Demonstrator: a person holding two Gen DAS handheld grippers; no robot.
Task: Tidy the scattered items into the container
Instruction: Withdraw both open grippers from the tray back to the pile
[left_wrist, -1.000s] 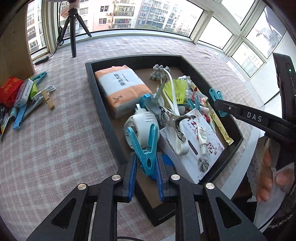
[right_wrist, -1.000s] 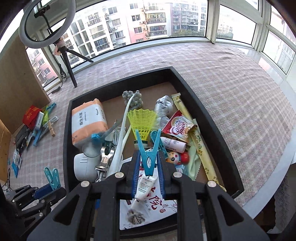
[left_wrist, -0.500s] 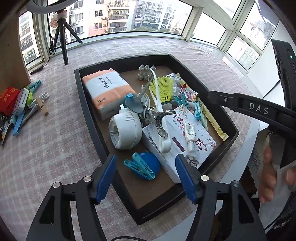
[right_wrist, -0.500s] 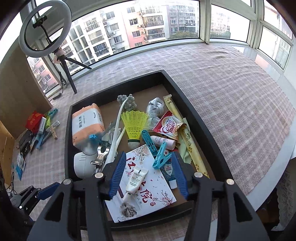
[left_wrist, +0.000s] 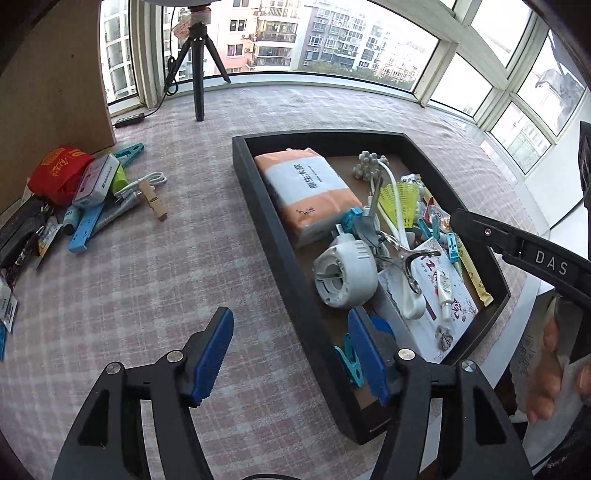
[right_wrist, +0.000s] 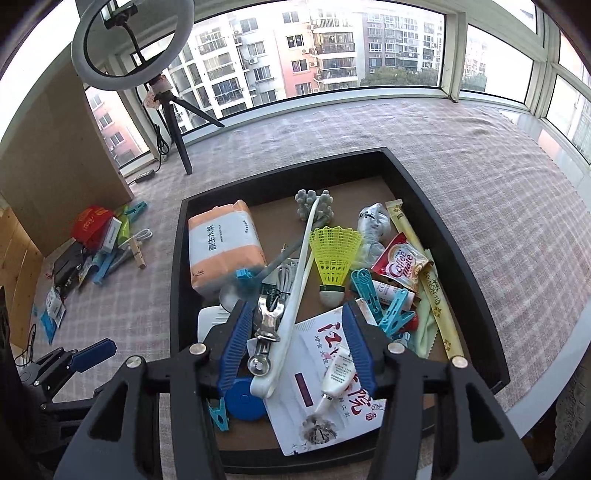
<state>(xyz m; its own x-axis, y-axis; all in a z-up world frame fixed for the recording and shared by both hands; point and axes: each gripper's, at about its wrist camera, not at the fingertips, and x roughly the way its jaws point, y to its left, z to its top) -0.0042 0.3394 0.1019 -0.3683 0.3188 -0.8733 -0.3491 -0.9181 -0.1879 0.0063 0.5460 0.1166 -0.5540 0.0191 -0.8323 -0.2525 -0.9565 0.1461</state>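
Your left gripper (left_wrist: 291, 354) is released w/ nothing in it, over the tray (left_wrist: 258, 206) edge. Right gripper (right_wrist: 295, 347) also spread, empty, above tray. Scattered pile (left_wrist: 88, 192) sits far left on cloth.

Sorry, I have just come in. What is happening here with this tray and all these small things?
A person is tidying loose items into a black rectangular tray, holding a two-finger gripper in each hand. Both the left gripper and the right gripper are open and hold nothing. The tray already holds an orange tissue pack, a yellow plastic shuttlecock and teal plastic clothespins. A pile of small items, including a wooden clothespin, lies on the checked cloth outside.
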